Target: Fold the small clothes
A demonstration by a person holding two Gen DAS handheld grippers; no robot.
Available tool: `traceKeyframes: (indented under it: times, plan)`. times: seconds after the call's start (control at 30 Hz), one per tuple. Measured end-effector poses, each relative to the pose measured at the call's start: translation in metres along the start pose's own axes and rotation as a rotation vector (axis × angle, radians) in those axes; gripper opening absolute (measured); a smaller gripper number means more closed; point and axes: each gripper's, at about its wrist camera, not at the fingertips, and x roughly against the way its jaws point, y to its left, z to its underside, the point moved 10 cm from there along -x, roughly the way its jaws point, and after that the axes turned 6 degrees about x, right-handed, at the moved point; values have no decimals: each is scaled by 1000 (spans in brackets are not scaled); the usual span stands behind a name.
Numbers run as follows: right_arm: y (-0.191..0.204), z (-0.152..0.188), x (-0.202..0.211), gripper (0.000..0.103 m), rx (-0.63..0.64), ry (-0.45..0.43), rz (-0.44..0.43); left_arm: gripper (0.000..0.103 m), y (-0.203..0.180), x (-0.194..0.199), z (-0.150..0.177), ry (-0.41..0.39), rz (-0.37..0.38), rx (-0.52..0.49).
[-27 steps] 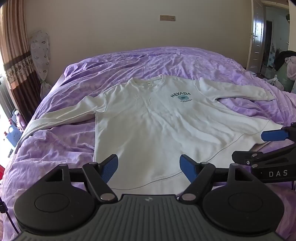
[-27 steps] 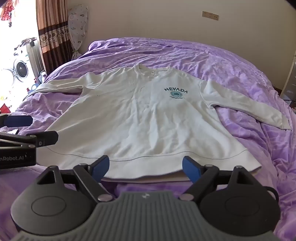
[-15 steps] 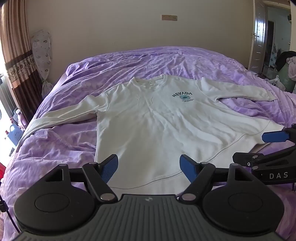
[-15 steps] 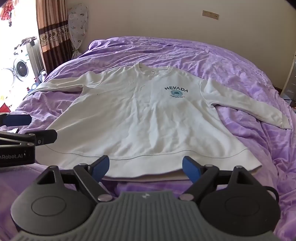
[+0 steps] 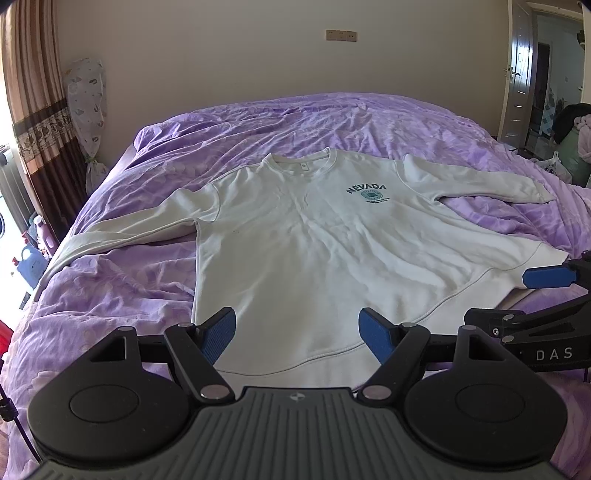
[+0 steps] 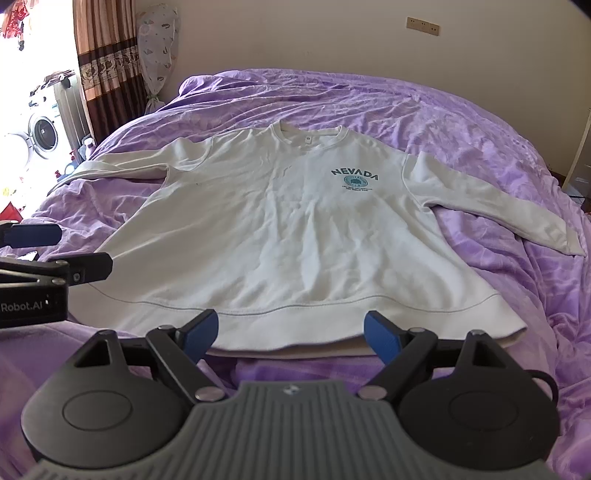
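Garment: a white long-sleeved sweatshirt (image 5: 295, 251) lies face up and flat on the bed, neckline toward the far wall, hem toward the grippers.
Print: "NEVADA" in dark teal over a round emblem (image 6: 355, 177), on the chest.
Sleeves: both spread outward; one sleeve (image 5: 122, 232) runs toward the curtain side of the bed, the other sleeve (image 6: 495, 206) runs toward the door side, its cuff near the bed edge.
Hem: a ribbed hem band (image 6: 295, 325) lies mostly flat; a back layer shows just beneath it at the near edge.
Bed: purple bedspread (image 5: 332, 122), heavily creased, covers the whole surface.
Left gripper (image 5: 297, 334): jaws spread wide, nothing between them; it hovers over the near hem at the corner on the curtain side, angled downward.
Right gripper (image 6: 291, 334): jaws spread wide, nothing between them; it hovers just short of the hem band, angled downward.
Spacing: the two grippers sit side by side along the hem, each visible at the edge of the other's view.
Surroundings: brown patterned curtain (image 6: 107, 74) and a washing machine (image 6: 40, 136) on one side; an open doorway (image 5: 546, 81) on the other; a wall socket plate (image 5: 341, 35) on the far wall.
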Motion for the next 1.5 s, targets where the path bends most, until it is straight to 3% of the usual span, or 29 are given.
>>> traceKeyframes:
  times: [1.5]
  plan:
    - [1,0,-1,82,0,3,-3,89,4,1,0,2,-2,5]
